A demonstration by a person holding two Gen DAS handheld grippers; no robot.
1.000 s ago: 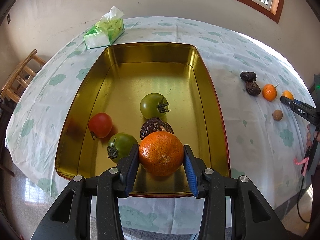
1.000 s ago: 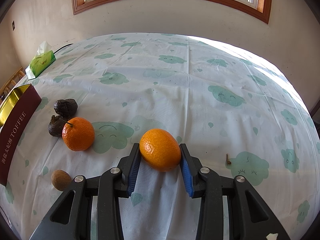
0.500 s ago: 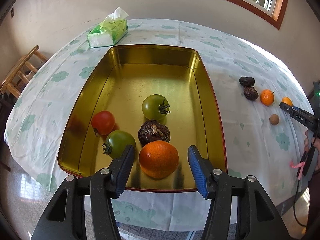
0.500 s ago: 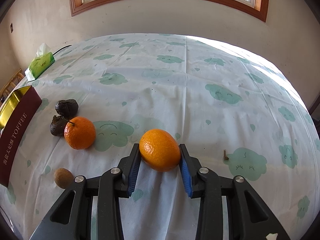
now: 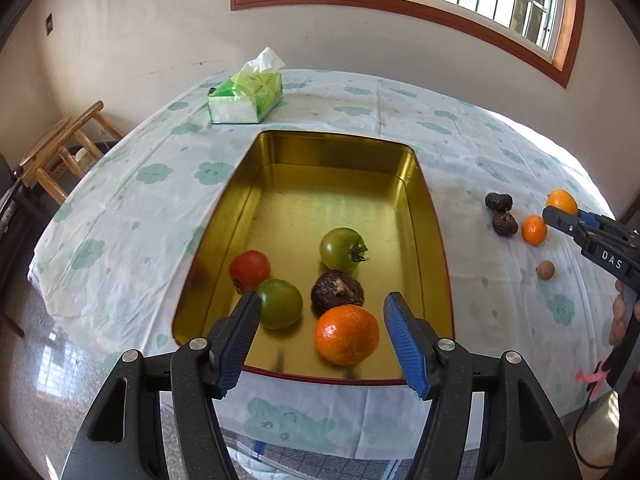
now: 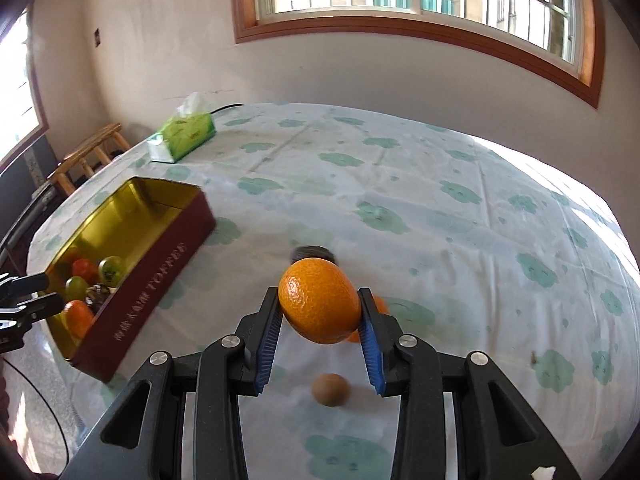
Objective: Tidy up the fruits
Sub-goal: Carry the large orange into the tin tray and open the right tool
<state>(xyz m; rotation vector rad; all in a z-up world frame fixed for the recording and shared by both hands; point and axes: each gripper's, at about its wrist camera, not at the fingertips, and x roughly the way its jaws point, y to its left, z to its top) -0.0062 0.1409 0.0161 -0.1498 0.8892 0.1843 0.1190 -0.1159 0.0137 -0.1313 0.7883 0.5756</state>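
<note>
My left gripper [image 5: 321, 298] hovers over the near end of the gold tin [image 5: 434, 240], its jaws opening. An orange [image 5: 346, 335] lies free on the tin floor below and between them, touching neither pad. Beside it in the tin sit a dark wrinkled fruit [image 5: 337, 294], two green tomatoes [image 5: 343, 249] [image 5: 280, 303] and a red tomato [image 5: 249, 269]. My right gripper [image 6: 318, 294] is shut on another orange [image 6: 320, 304], held above the tablecloth to the right of the tin [image 6: 152, 276]. A third orange [image 5: 534, 230], two dark fruits [image 5: 499, 202] and a small brown fruit [image 6: 330, 389] stay on the cloth.
A green tissue box [image 5: 244, 98] stands beyond the tin's far end. A wooden chair [image 5: 60, 152] is off the table's left side. The round table's edge runs just in front of the tin. A person's hand [image 5: 620, 312] holds the right gripper's handle.
My left jaws let go of the orange in the tin, spread and pulled up and back. My right gripper lifted its orange off the cloth and swung left toward the tin.
</note>
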